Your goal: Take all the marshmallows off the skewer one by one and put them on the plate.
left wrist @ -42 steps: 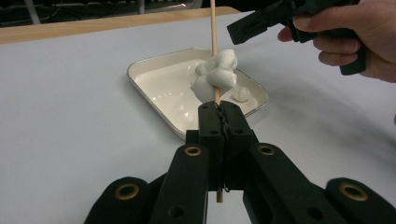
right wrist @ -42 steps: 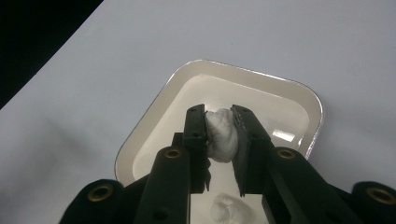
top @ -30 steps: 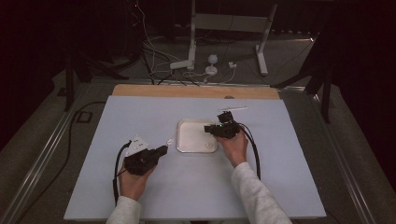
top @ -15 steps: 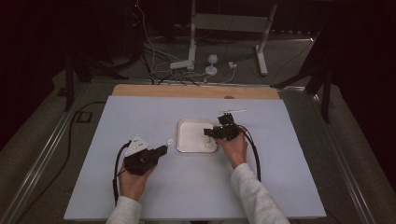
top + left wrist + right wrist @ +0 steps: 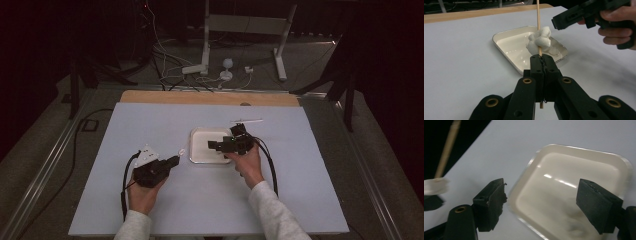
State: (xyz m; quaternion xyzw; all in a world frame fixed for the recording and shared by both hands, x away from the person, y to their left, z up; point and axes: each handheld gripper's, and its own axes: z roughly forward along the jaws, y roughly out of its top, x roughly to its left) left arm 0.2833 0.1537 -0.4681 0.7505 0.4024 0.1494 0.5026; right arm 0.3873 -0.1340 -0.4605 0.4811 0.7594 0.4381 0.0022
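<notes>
**Inspector A:** Left gripper [image 5: 541, 58] is noted with its jaws pressed together on a thin wooden skewer [image 5: 538, 15], which is held upright between the pads. Right gripper [image 5: 541, 202] is recorded with its jaws apart and nothing between them; they have just been opening.

**Inspector B:** What is recorded as changed from a second ago?

**Inspector A:** In the high view the right gripper [image 5: 220, 145] was seen farther back, at the far right corner of the white tray [image 5: 200, 150]; it is now found lower over the tray's right side. No shift is noted for the left gripper [image 5: 172, 161], which is kept just left of the tray on the pale table [image 5: 150, 120].

**Inspector B:** And the condition of the item on the skewer?

**Inspector A:** A white marshmallow [image 5: 541, 40] is seen threaded on the skewer just above the left gripper's pads, lumpy and squashed out of shape, with the stick passed through its middle. From the left gripper view it is placed in front of the tray [image 5: 506, 37], whose glossy bed is seen bare. A white stick [image 5: 246, 120] is noted lying on the table beyond the tray
</notes>
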